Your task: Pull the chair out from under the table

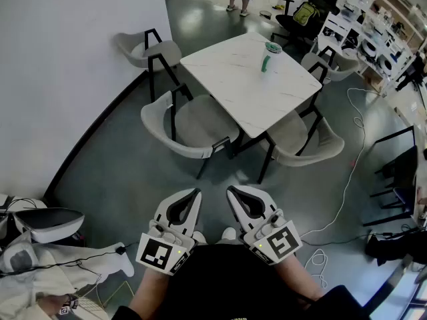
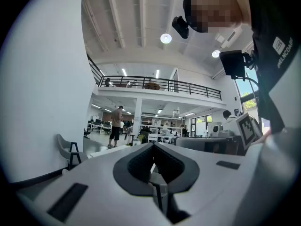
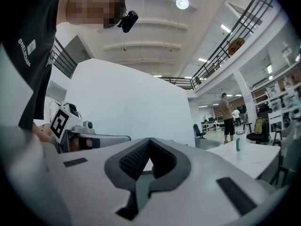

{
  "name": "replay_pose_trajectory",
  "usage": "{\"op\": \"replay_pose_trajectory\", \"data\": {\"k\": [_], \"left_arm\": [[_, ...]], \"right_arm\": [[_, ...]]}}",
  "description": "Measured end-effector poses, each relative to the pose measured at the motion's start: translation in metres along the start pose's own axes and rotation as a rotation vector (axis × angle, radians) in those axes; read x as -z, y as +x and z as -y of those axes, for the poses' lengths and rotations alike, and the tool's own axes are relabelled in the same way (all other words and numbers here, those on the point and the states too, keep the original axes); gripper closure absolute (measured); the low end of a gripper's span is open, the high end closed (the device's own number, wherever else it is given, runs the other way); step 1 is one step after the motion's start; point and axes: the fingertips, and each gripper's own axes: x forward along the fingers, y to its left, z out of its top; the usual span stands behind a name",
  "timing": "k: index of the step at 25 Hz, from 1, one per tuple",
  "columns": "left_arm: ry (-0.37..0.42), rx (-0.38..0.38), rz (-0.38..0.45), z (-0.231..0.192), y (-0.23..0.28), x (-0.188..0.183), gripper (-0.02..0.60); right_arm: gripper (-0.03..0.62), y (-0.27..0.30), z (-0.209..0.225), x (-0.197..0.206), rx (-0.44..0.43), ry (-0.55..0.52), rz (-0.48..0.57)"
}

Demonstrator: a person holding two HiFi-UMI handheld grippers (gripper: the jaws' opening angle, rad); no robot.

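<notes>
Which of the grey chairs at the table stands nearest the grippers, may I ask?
The chair on the table's near-left side, just ahead of the left gripper.

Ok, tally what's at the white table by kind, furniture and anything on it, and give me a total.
grey chairs: 4
white table: 1
cup on the table: 1
total: 6
</notes>
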Motion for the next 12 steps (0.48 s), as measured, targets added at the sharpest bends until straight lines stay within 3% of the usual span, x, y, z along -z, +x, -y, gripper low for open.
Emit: {"op": "replay_pose_trajectory", "data": {"k": [12], "left_arm": [[-0.009, 0.006, -0.018, 0.021, 0.022, 0.006, 0.577]], "right_arm": [[0.582, -0.02, 0.022, 0.0, 0.001, 0.019, 0.0]]}}
